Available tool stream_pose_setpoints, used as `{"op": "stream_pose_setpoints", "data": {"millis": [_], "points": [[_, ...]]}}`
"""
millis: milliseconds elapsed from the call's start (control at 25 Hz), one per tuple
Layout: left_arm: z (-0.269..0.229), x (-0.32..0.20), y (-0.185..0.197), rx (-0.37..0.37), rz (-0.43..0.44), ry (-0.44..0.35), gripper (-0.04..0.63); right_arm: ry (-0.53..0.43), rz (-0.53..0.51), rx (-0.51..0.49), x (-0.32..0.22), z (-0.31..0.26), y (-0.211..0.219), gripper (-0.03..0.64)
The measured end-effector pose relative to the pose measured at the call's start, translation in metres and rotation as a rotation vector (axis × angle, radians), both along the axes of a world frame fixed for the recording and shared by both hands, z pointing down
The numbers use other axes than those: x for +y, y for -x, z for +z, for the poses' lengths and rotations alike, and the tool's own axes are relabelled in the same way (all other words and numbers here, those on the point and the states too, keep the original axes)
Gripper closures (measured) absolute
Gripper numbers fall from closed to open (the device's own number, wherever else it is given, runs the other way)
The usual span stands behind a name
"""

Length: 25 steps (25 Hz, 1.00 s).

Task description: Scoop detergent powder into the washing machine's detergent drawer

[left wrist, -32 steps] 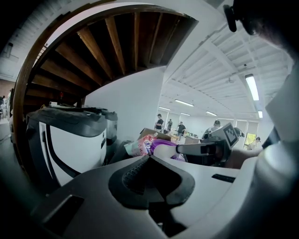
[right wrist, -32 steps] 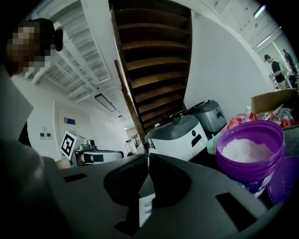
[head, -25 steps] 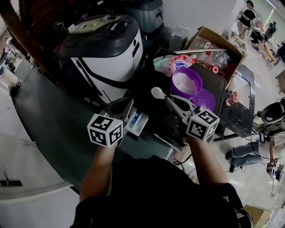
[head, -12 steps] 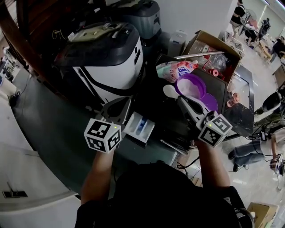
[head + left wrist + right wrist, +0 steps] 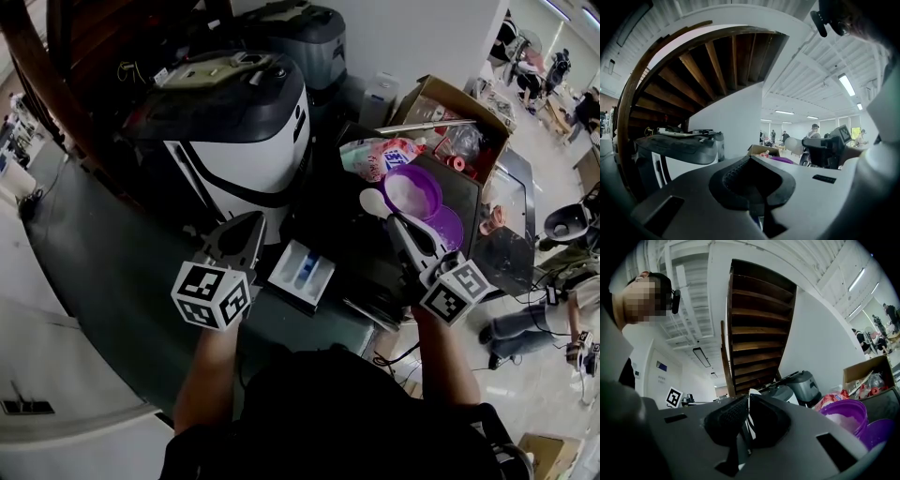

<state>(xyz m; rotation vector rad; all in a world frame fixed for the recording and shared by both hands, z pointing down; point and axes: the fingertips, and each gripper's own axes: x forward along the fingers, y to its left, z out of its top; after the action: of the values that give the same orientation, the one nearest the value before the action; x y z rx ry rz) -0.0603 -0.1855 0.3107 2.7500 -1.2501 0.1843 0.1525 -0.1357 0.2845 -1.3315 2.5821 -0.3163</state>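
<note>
**A:** What is each tool doing?

**B:** The right tool [image 5: 405,228] is pinching the handle of a white plastic spoon [image 5: 373,202], and the handle shows clamped between the jaws in its own view [image 5: 746,420]. The left tool [image 5: 242,236] has its jaws pressed together on nothing, hanging just left of the white detergent drawer with blue inserts [image 5: 302,272]. That drawer stands open between the two tools, below the white-and-black washing machine [image 5: 234,122].

**A:** And the step in hand?

**B:** I judge it's the dip. The spoon's bowl sits at the near-left rim of the round purple tub of white powder [image 5: 413,190]. I can't tell whether it's loaded. Go in shallow, lift level, and carry low so nothing spills.

**A:** What about room to move?

**B:** The path from tub to drawer looks open. It's crowded on the other sides, with a flat purple lid [image 5: 453,228] just beside the tub and a pink detergent bag [image 5: 382,155] and a brown cardboard box [image 5: 450,101] behind it. I'd keep the left tool off the drawer's mouth.
</note>
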Motion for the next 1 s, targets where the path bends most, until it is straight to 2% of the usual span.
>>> {"op": "stream_pose_setpoints", "data": {"millis": [320,520,760,1000], "points": [[0.011,0.014,0.009,-0.004,-0.002,0.016,0.592,0.024,-0.037,0.053,0.007,0.011,0.022,0.597],[0.005,0.014,0.015,-0.031,0.015,0.003,0.592,0.031,-0.058,0.066,0.006,0.011,0.033,0.597],[-0.008,0.014,0.029,-0.022,-0.003,-0.016,0.592,0.015,-0.067,0.069,0.004,0.004,0.044,0.597],[0.002,0.021,0.023,-0.006,-0.012,-0.007,0.592,0.024,-0.09,0.064,0.005,0.01,0.05,0.597]]}}
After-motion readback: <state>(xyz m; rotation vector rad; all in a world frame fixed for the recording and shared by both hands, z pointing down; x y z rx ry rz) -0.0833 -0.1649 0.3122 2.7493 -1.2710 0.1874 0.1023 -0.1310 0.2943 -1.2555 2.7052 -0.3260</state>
